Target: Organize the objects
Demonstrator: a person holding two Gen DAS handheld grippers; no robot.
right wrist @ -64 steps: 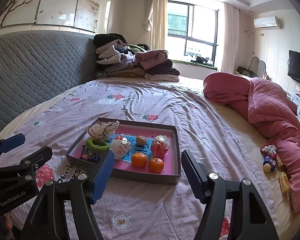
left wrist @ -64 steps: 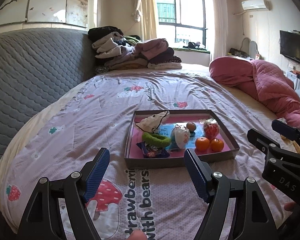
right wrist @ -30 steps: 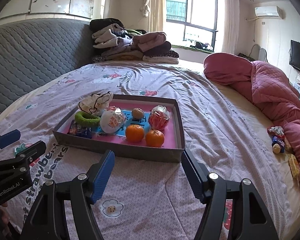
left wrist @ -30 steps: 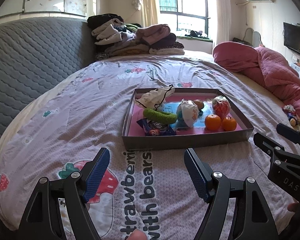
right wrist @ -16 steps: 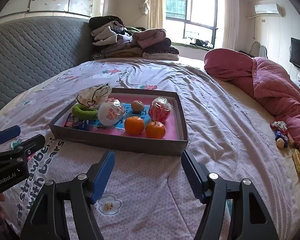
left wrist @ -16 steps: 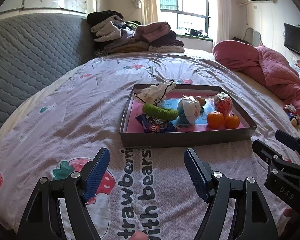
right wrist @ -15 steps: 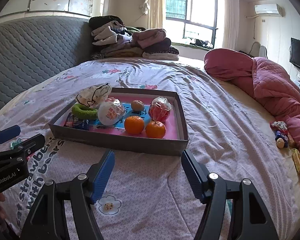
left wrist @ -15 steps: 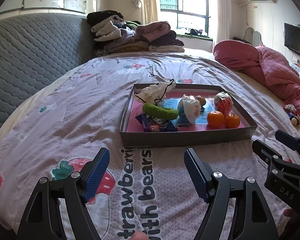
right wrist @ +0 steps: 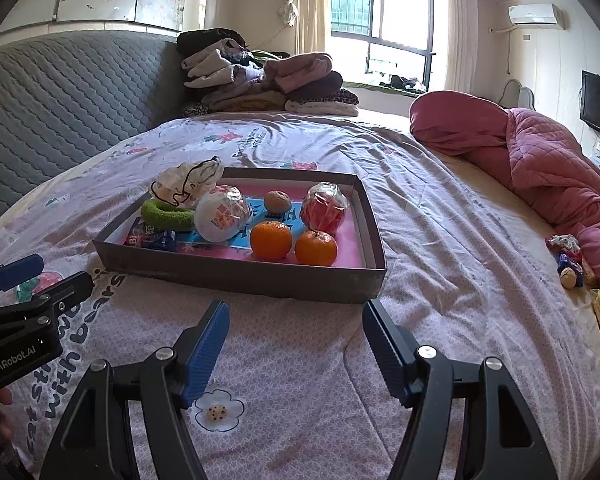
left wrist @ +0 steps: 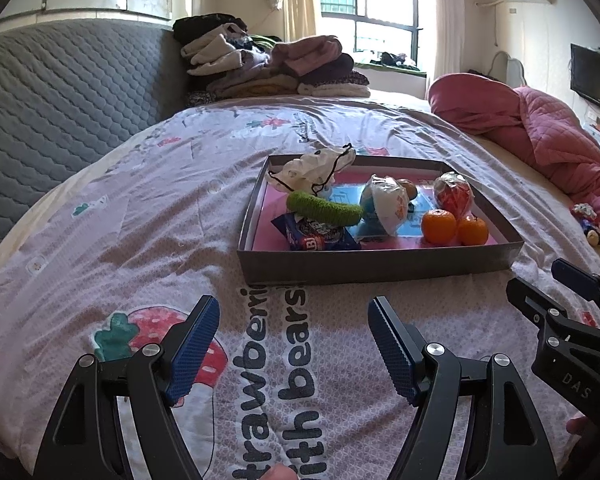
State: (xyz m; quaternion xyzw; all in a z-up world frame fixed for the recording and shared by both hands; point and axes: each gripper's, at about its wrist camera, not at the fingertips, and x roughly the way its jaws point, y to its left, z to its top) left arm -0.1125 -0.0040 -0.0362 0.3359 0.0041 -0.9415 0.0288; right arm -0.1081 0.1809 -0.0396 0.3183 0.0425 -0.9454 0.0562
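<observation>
A grey shallow box [left wrist: 380, 266] [right wrist: 236, 274] with a pink floor sits on the bed. It holds two oranges [right wrist: 271, 240] [right wrist: 315, 247] [left wrist: 438, 225], a red wrapped item [right wrist: 324, 208] [left wrist: 453, 197], a white wrapped bun [right wrist: 221, 218] [left wrist: 388, 204], a green ring [right wrist: 166, 216] [left wrist: 324, 209], a blue snack packet [left wrist: 314, 236] [right wrist: 150, 236], a white drawstring pouch [left wrist: 314, 168] [right wrist: 188, 180] and a small brown fruit [right wrist: 277, 201]. My left gripper [left wrist: 294, 344] is open and empty just before the box's near wall. My right gripper [right wrist: 296, 344] is open and empty before the box's near right corner.
The bed has a lilac printed sheet [left wrist: 140, 216]. A grey quilted headboard [left wrist: 60, 92] is at left, a pile of folded clothes [right wrist: 268, 84] at the back, a pink quilt [right wrist: 540, 160] at right with small toys and snacks [right wrist: 568, 260] beside it.
Both grippers have moved forward and lower toward the box, which now looks larger and closer. Both stay open and empty.
</observation>
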